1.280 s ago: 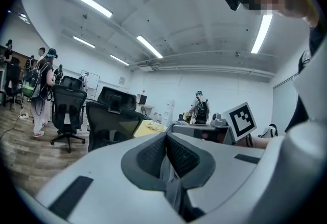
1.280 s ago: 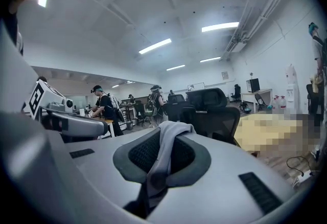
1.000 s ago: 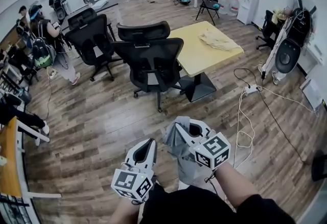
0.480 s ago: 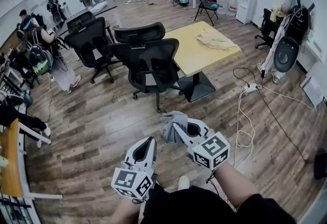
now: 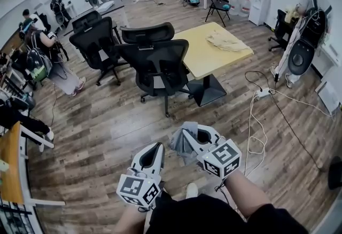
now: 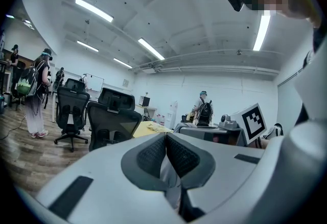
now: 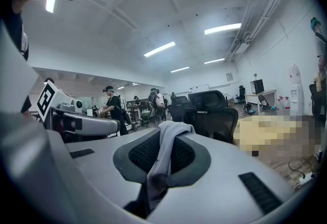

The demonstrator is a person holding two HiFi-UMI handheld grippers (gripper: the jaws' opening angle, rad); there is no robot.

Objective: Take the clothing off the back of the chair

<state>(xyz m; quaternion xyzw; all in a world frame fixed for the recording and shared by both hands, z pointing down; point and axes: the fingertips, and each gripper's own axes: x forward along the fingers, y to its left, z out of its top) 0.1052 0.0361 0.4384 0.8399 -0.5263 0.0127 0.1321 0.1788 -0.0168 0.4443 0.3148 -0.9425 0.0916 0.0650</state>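
The clothing (image 5: 183,140) is a plain grey garment, crumpled into a soft bunch at the tip of my right hand-held gripper (image 7: 162,152), whose jaws are clamped on a fold of it. It hangs over the wood floor (image 5: 107,131), well apart from the black chair (image 5: 160,64). I cannot tell how far down it reaches: in the head view the gripper's body hides its lower part, and in the right gripper view it is lost in shadow below the pads. There it runs as a narrow strip, long axis up and down, its top end folded over the jaws. My left hand-held gripper (image 6: 166,152) has its jaws together.
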